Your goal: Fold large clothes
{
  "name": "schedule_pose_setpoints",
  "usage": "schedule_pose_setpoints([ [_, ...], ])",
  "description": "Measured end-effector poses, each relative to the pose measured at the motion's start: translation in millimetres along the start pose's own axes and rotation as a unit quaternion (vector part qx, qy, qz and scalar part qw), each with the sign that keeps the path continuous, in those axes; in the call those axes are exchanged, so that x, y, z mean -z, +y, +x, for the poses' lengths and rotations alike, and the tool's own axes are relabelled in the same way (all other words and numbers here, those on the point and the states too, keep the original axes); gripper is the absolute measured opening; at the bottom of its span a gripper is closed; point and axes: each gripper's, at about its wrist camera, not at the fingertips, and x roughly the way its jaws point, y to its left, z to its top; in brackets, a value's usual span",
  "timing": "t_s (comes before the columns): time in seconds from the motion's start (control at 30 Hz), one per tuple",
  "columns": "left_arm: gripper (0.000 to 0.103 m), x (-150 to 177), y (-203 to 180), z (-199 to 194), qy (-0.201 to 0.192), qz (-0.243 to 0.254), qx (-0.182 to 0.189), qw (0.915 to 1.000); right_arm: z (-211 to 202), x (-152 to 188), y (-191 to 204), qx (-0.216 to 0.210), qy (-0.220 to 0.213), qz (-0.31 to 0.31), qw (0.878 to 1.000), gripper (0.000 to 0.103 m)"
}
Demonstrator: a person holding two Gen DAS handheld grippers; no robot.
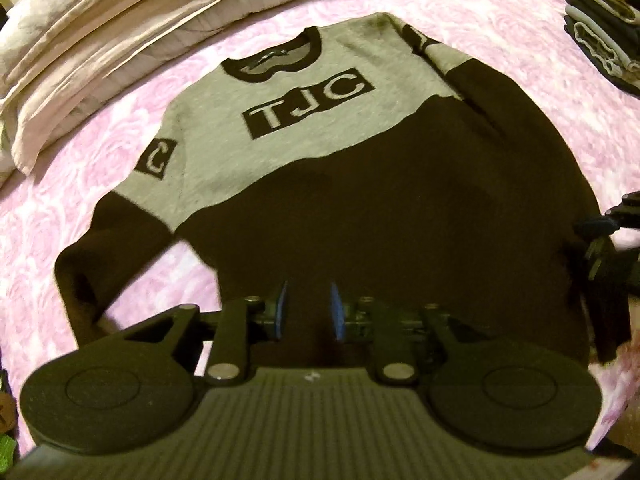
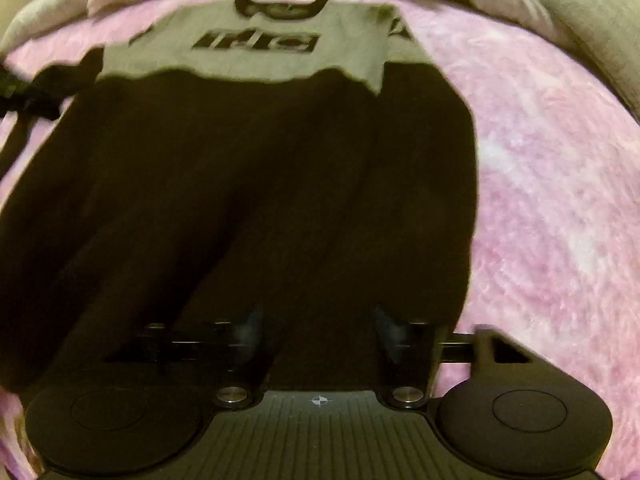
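Left gripper: the left gripper [image 1: 307,310] sits over the near hem of the sweater, its blue-padded fingers [image 1: 281,309] parted by a narrow gap with only dark cloth seen between them; whether the pads touch the cloth I cannot tell
Right gripper: the right gripper [image 2: 318,332] hangs over the same near hem toward the right side, its dark fingers [image 2: 386,330] spread wider than the left pair; the view is blurred, and nothing shows pinched between them
Sweater: the sweater [image 1: 320,152] lies flat, front up, on the bedspread, black in its near half and grey toward the collar, with "TJC" in a black box on the chest; both sleeves run down along the body
Bedspread: the pink rose-patterned bedspread [image 1: 100,140] carries everything and shows bare to either side of the sweater
Bedding: rumpled pale bedding [image 1: 100,20] is heaped along the far edge of the bed, just beyond the collar
Folded clothes: a stack of folded clothes [image 1: 604,28], dark, sits at the far right corner, well apart from the sweater
In the way: nothing lies on the sweater itself
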Motion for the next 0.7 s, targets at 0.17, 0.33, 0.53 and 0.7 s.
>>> schedule_pose_setpoints([
  [0.17,0.019,1.4,9.1,-11.6,0.000,-0.005,0.001,1.0000,-36.4,-8.6,-43.1,0.030,-0.018,0.057,0.998,0.000],
  [0.33,0.020,-9.4,5.6,-17.4,-0.010,-0.004,-0.005,0.9999,-78.4,-23.9,-132.1,0.107,-0.064,0.098,0.987,0.000],
  [0.53,0.023,-12.6,-3.2,-4.6,0.010,-0.019,-0.013,0.9997,-67.3,-52.9,-234.3,0.228,-0.082,0.114,0.963,0.000],
  [0.7,0.026,1.9,-2.3,-3.6,0.031,-0.036,-0.021,0.9987,-44.7,-57.9,-246.1,0.242,-0.072,0.124,0.960,0.037],
])
